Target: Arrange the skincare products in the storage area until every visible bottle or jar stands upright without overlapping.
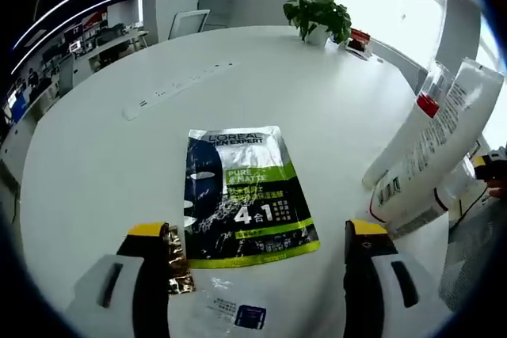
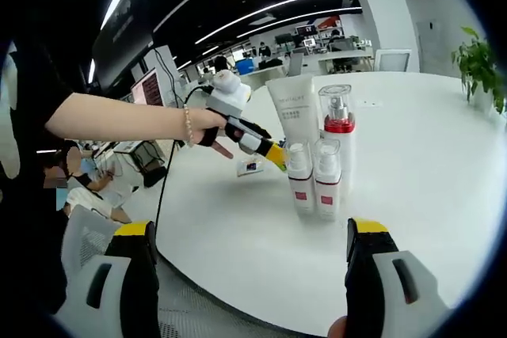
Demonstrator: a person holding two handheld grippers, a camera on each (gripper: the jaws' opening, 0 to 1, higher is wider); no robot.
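A dark green and black L'Oreal face-mask sachet (image 1: pixel 245 195) lies flat on the white round table (image 1: pixel 333 100), just ahead of my left gripper (image 1: pixel 257 231), which is open and holds nothing. A gold foil sachet (image 1: pixel 178 263) lies against its left finger, and a small white sachet (image 1: pixel 238 313) sits between the jaws. In the right gripper view a white tube (image 2: pixel 291 112), a clear-capped pump bottle with a red collar (image 2: pixel 337 128) and two small pink-labelled bottles (image 2: pixel 299 176) (image 2: pixel 326 184) stand upright together. My left gripper (image 2: pixel 277 157) reaches in beside them. My right gripper (image 2: pixel 249 231) is open, well short of the bottles.
A potted plant (image 1: pixel 317 13) stands at the table's far edge and a white power strip (image 1: pixel 178 89) lies across the middle. The bottles (image 1: pixel 432 148) stand near the table's rim (image 2: pixel 238 290). A person's arm (image 2: pixel 119 120) holds the left gripper. An office chair (image 2: pixel 87 235) sits below the table.
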